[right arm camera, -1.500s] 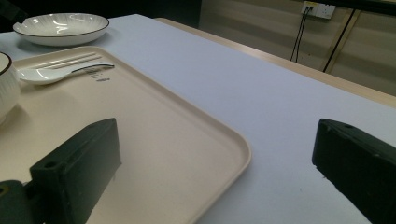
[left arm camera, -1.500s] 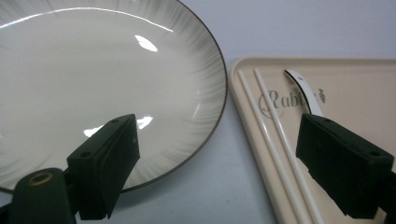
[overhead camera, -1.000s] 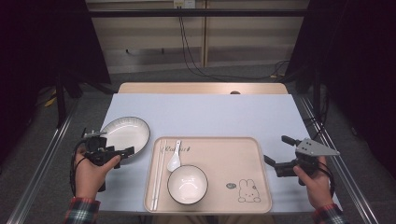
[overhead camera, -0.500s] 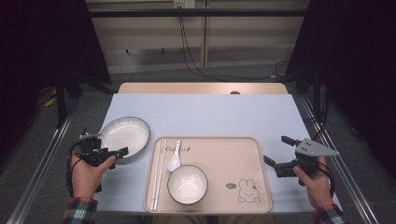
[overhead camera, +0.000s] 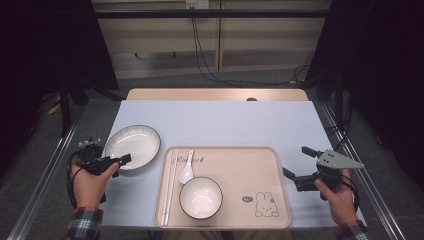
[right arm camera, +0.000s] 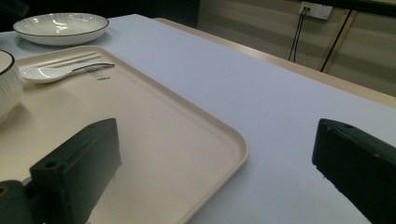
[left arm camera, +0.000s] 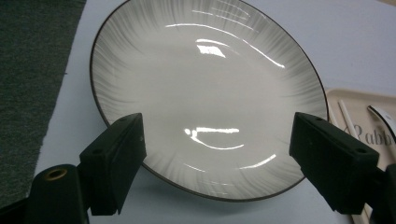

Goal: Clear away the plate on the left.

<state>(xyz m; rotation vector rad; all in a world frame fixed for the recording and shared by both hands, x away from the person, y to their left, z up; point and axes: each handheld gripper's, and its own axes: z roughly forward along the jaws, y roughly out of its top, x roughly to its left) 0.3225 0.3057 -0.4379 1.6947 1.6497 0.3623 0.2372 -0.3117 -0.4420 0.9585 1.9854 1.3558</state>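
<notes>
A white plate (overhead camera: 132, 144) with a dark rim lies on the table left of a beige tray (overhead camera: 260, 170). On the tray sit a white bowl (overhead camera: 200, 197), a white spoon (overhead camera: 187, 170) and a pair of chopsticks (overhead camera: 170, 185). My left gripper (overhead camera: 117, 159) hovers at the plate's near-left rim. Its jaws stand wide open and empty, with the plate (left arm camera: 205, 93) between and beyond them around the left gripper (left arm camera: 222, 163). My right gripper (overhead camera: 299, 162) is open and empty just right of the tray. In the right gripper view, that gripper (right arm camera: 215, 172) faces the tray's corner (right arm camera: 224, 140).
The light blue table top (overhead camera: 225, 122) stretches bare behind the tray. A rabbit picture (overhead camera: 262, 204) marks the tray's near right corner. Metal rails (overhead camera: 45, 185) run along both sides of the table, and cables (overhead camera: 210, 60) hang at the back.
My left gripper has drawn back a little toward the near left, off the plate's rim. The plate stays in place. The right gripper has not moved.
</notes>
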